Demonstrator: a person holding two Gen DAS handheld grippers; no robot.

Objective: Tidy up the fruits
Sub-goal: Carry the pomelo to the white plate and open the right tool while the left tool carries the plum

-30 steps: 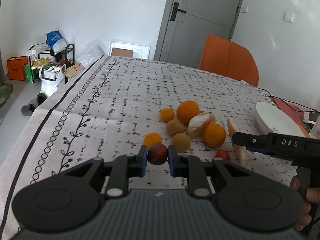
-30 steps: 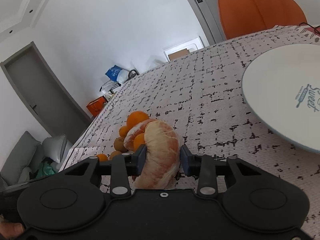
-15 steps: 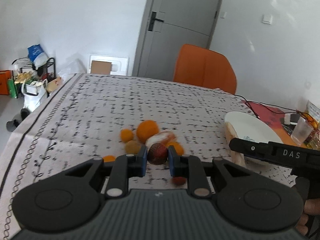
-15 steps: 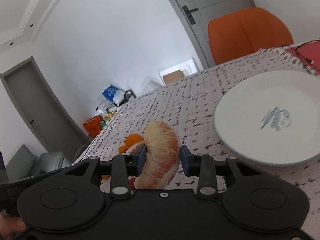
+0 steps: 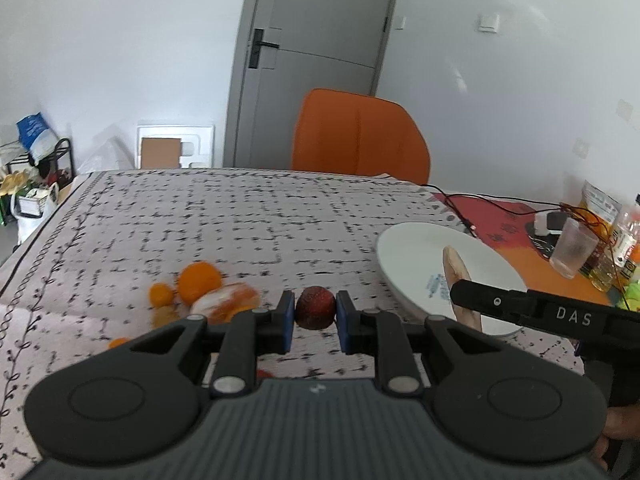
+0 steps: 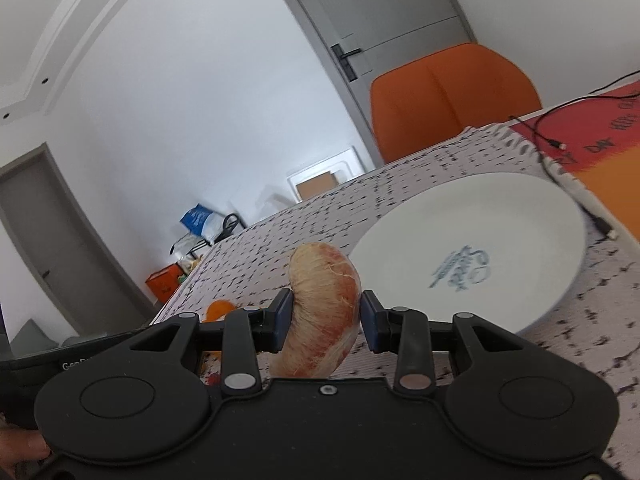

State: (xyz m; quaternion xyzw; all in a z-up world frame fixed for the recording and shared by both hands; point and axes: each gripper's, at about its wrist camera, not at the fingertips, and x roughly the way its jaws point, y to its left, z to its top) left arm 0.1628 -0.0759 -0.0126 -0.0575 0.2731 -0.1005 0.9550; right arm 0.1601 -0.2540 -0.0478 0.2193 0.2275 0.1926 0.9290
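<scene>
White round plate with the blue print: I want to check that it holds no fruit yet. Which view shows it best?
The right wrist view: the white round plate shows almost whole and bare. In the left wrist view the right gripper hides part of it.

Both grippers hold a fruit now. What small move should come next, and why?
Probably carry the right gripper forward over the white plate and lower it: it is shut on the peeled pomelo segment, and the plate lies bare just ahead.
</scene>
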